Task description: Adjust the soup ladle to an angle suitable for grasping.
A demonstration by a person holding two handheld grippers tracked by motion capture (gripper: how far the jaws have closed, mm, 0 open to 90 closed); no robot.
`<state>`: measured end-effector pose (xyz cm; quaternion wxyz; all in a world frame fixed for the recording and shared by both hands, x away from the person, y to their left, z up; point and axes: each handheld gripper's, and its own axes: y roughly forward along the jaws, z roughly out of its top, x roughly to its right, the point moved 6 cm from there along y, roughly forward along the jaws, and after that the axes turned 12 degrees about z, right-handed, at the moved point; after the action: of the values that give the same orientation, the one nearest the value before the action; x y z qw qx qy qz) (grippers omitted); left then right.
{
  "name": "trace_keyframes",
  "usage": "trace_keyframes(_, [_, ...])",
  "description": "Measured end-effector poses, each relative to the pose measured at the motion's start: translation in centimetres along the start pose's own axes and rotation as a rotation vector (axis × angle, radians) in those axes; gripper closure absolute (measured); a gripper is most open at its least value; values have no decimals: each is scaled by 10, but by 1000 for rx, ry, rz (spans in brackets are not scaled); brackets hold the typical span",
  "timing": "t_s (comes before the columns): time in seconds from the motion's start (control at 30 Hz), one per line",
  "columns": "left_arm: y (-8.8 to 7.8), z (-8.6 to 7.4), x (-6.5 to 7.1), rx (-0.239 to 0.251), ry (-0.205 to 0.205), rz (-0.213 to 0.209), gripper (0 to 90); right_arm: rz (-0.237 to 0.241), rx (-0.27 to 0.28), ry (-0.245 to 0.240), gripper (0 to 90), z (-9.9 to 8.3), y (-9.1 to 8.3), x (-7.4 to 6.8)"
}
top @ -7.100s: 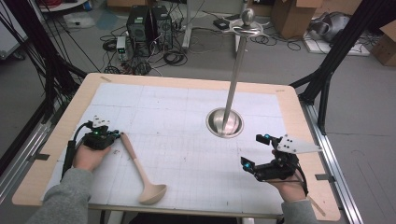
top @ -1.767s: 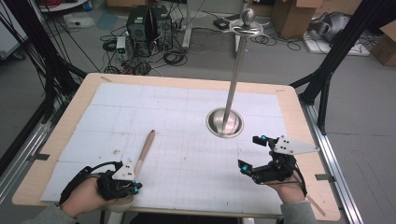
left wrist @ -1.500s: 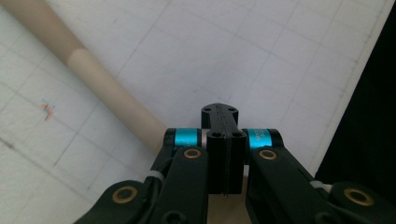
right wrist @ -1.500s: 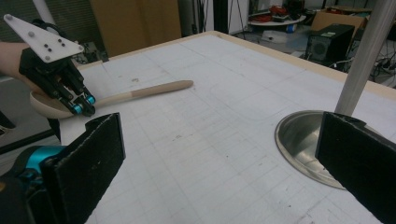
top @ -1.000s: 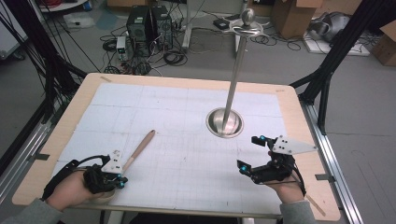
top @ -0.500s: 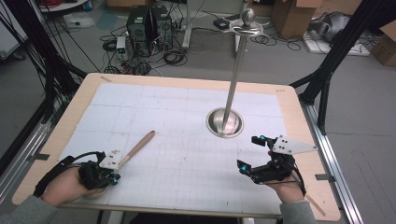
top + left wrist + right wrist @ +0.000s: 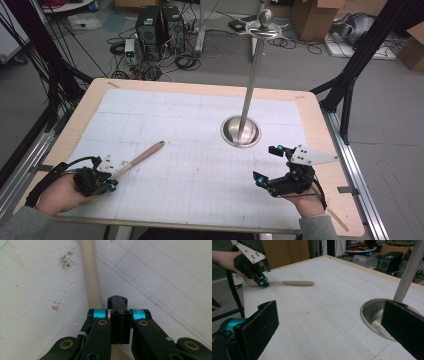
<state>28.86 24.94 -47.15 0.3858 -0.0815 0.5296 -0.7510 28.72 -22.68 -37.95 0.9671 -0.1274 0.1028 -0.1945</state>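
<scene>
A wooden spoon [image 7: 142,154] lies on the white gridded mat at the front left, its handle pointing up and right. My left gripper [image 7: 111,184] is shut, and its closed tips rest over the near end of the spoon. In the left gripper view the left gripper [image 7: 117,300] shows its jaws pressed together, with the spoon's handle [image 7: 91,277] running under them. The hand hides the spoon's bowl from above. My right gripper [image 7: 266,162] hovers open at the front right with nothing between its pads [image 7: 263,325]. In the right gripper view the spoon [image 7: 294,283] and left gripper [image 7: 263,283] lie far off.
A tall metal pole [image 7: 252,75] rises from a round steel base [image 7: 241,131] right of the table's centre, just beyond my right gripper. The mat [image 7: 200,120] has a wooden table border. Black frame struts flank both sides, with computers and cables on the floor behind.
My left hand has slid left, and the spoon's near end has swung left with it, so the handle lies flatter. The right gripper has stayed put.
</scene>
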Motion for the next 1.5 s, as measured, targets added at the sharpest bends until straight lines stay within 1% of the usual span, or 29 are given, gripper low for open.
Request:
trace_keyframes(0.17, [1, -2, -7, -2, -10, 16, 900, 1, 1, -5, 1, 0, 0, 0])
trace_keyframes(0.2, [1, -3, -9, -4, -6, 12, 900, 1, 1, -7, 1, 0, 0, 0])
trace_keyframes(0.33, [1, -4, -9, 9, -18, 6, 899, 0, -1, 1, 1, 0, 0, 0])
trace_keyframes(0.43, [0, -5, -10, 11, -31, 6, 900, 1, -4, 5, 1, 0, 1, 0])
trace_keyframes(0.47, [0, -5, -10, 17, -53, -1, 899, 3, -5, -4, 1, 0, 1, 0])
trace_keyframes(0.53, [-1, -4, -10, 40, -66, -19, 899, 4, -6, 0, 1, 0, 2, 0])
trace_keyframes(0.57, [-1, -4, -10, 40, -66, -19, 899, 3, -5, -1, 1, 0, 2, 0])
trace_keyframes(0.6, [-6, -2, -11, 75, -83, -34, 898, 4, -4, -5, 1, 0, 2, 0])
trace_keyframes(0.63, [-6, -2, -11, 75, -83, -34, 898, 4, -4, -5, 1, 0, 2, 0])
trace_keyframes(0.67, [-12, 0, -14, 110, -95, -45, 897, 4, -7, -1, 1, 0, 3, 1])
trace_keyframes(0.7, [-12, 0, -14, 110, -95, -45, 897, 5, -6, -2, 1, 0, 3, 1])
trace_keyframes(0.73, [-17, 2, -19, 137, -112, -40, 895, 3, -8, 6, 1, 0, 3, 1])
trace_keyframes(0.77, [-19, 3, -21, 151, -120, -40, 893, 2, -9, 3, 1, 0, 3, 1])
trace_keyframes(0.83, [-22, 4, -24, 170, -127, -44, 843, 3, -5, -5, 1, 0, 3, 2])
trace_keyframes(0.87, [-23, 5, -26, 185, -128, -47, 826, 5, -7, 0, 1, 0, 3, 1])
trace_keyframes(0.97, [-25, 5, -28, 210, -125, -51, 728, 7, -6, 0, 2, 1, 4, 2])
trace_keyframes(1.0, [-26, 5, -28, 241, -116, -59, 669, 6, 0, 0, 1, 2, 4, 3])
trace_keyframes(1.03, [-26, 5, -28, 252, -118, -62, 614, 8, 0, 4, 1, 2, 5, 4])
trace_keyframes(1.1, [-26, 6, -28, 261, -126, -77, 492, 10, -4, 5, 1, 1, 6, 4])
trace_keyframes(1.2, [-26, 8, -28, 274, -137, -100, 361, 18, -13, 6, 1, 0, 8, 5])
trace_keyframes(1.23, [-26, 9, -28, 271, -142, -106, 332, 18, -11, 7, 1, 0, 8, 5])
trace_keyframes(1.27, [-26, 10, -28, 253, -149, -97, 307, 16, -8, 8, 1, 0, 8, 5])
trace_keyframes(1.3, [-26, 11, -29, 252, -157, -83, 246, 12, -6, 8, 1, 0, 8, 6])
trace_keyframes(1.33, [-26, 12, -29, 258, -164, -79, 217, 10, -6, 11, 1, 0, 8, 5])
trace_keyframes(1.37, [-27, 13, -29, 270, -172, -96, 220, 11, -6, 15, 2, 0, 7, 5])
trace_keyframes(1.4, [-27, 13, -30, 276, -174, -104, 204, 10, -4, 15, 1, 1, 8, 5])
trace_keyframes(1.43, [-27, 13, -30, 276, -174, -104, 168, 10, -4, 15, 1, 1, 8, 5])
trace_keyframes(1.47, [-26, 14, -31, 262, -181, -101, 153, 13, -2, 11, 1, 1, 8, 5])
trace_keyframes(1.5, [-26, 14, -31, 262, -181, -101, 152, 11, 1, 4, 1, 1, 9, 6])
